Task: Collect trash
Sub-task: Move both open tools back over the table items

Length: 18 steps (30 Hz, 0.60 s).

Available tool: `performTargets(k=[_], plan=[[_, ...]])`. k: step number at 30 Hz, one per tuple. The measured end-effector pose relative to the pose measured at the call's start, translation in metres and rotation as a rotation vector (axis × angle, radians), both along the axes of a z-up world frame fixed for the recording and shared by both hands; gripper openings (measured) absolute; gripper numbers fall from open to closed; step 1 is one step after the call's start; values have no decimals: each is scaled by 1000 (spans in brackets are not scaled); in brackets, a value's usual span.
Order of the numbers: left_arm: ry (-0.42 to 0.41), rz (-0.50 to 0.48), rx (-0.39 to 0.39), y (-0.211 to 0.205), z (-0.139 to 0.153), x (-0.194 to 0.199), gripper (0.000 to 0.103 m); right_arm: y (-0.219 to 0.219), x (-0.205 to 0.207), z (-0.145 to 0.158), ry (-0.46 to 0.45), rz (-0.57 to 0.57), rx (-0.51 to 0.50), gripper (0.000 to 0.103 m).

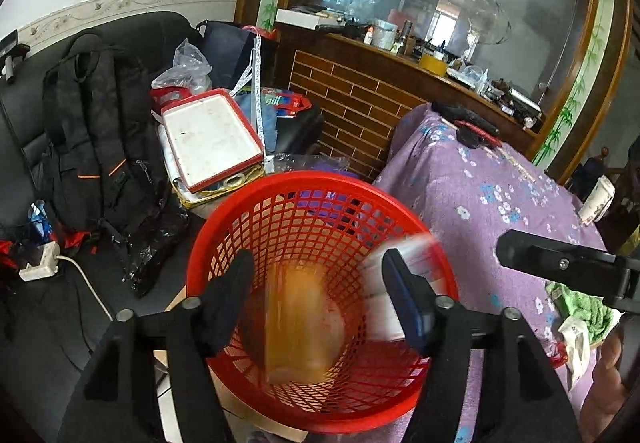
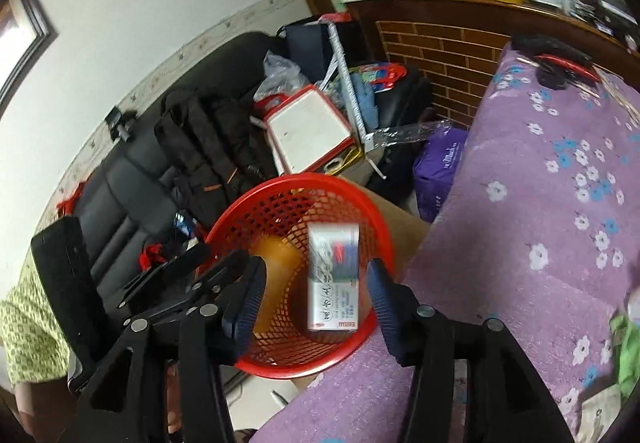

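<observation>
In the lower centre of both wrist views stands a round red plastic mesh basket point(image 1: 320, 303), just beside the edge of a table covered with a purple flowered cloth point(image 1: 480, 195). 2 pieces of trash are blurred inside its mouth, so I judge they are loose and not gripped: a white rectangular paper carton with printed text point(image 2: 333, 277) and an amber translucent plastic cup or bottle point(image 1: 300, 323) (its exact shape I cannot tell). The left gripper point(image 1: 318, 295) has its jaws apart with nothing between the pads, and the right gripper point(image 2: 316, 295) is also spread wide and holds nothing; the carton shows between its fingers but touches neither. Both things look light; the carton is stiff and would be best taken across its 2 broad flat faces, while the amber container is probably smooth and a little slippery, so it should be held around the middle with mild force. At the lower right of the left view, crumpled green and white wrappers point(image 1: 580, 315) lie on the cloth, soft and easy to pinch at any fold.
</observation>
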<state>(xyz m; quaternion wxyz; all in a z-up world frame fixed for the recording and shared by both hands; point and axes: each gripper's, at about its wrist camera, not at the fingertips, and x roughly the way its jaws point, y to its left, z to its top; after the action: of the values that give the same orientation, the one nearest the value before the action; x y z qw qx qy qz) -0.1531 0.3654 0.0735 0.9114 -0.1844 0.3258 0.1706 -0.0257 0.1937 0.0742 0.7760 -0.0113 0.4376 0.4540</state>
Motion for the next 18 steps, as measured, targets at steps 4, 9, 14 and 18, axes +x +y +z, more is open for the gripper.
performTargets(k=[4, 9, 14, 18], plan=[[-11, -20, 3, -12, 3, 2, 68, -38, -6, 5, -32, -39, 16, 57], [-28, -116, 10, -55, 8, 10, 69, -100, -22, 3, -59, -91, 21, 59], [-13, -238, 21, -111, 5, 27, 70, -178, -27, -6, -44, -201, 47, 59], [13, -340, 22, -158, -1, 41, 70, -250, -26, -8, -78, -342, 36, 59]])
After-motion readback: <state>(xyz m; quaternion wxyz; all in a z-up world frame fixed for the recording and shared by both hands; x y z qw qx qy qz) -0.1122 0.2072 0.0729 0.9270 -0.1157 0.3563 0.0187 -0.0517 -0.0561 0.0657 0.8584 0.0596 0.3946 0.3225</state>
